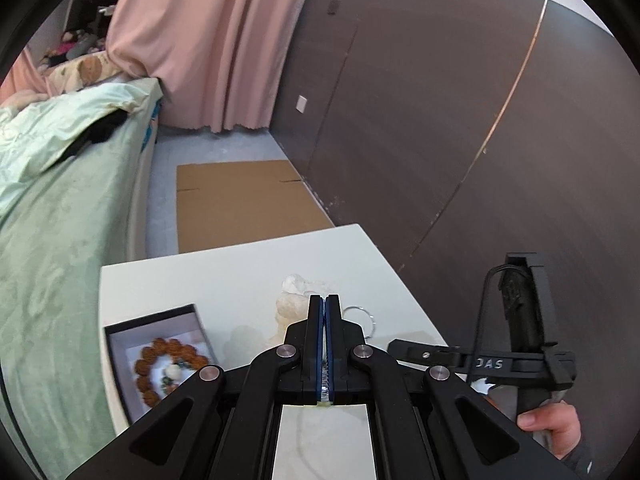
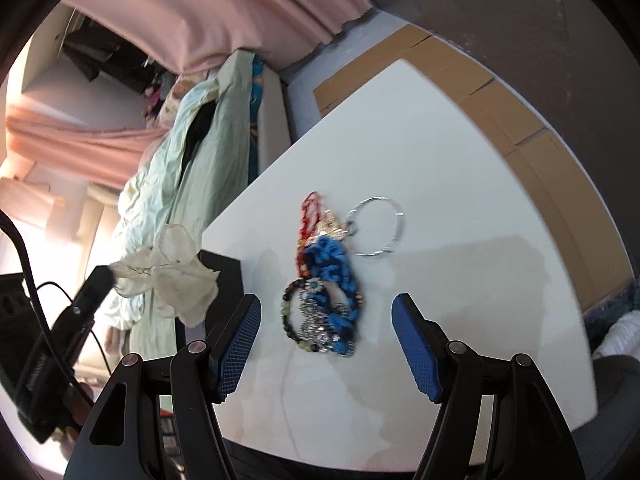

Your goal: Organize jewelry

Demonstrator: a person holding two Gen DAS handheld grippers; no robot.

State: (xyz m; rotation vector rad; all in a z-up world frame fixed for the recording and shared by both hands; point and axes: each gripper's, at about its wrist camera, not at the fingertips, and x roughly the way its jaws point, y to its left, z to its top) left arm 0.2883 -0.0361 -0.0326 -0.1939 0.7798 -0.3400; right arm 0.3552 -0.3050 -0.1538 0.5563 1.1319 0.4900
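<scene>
Pink curtains and a green-quilted bed (image 1: 60, 184) back a white counter (image 1: 224, 280). At its left edge sits an open box (image 1: 120, 344) holding a brown bead bracelet (image 1: 160, 368). The left gripper (image 2: 106, 276) has its fingers closed on a sheer pouch (image 2: 176, 268) — thin cloth that could slip or snag. Right of it lies a tangled jewelry heap (image 2: 324, 300) and a wire hoop (image 2: 376, 226); the right gripper (image 2: 326, 340) hovers with fingers spread, empty. A careless grab may drag several pieces together — open counter lies right.

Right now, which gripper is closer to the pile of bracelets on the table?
Right. The right gripper hangs open just above the bracelet pile; the left gripper is off beside the table, shut on a sheer pouch.
</scene>
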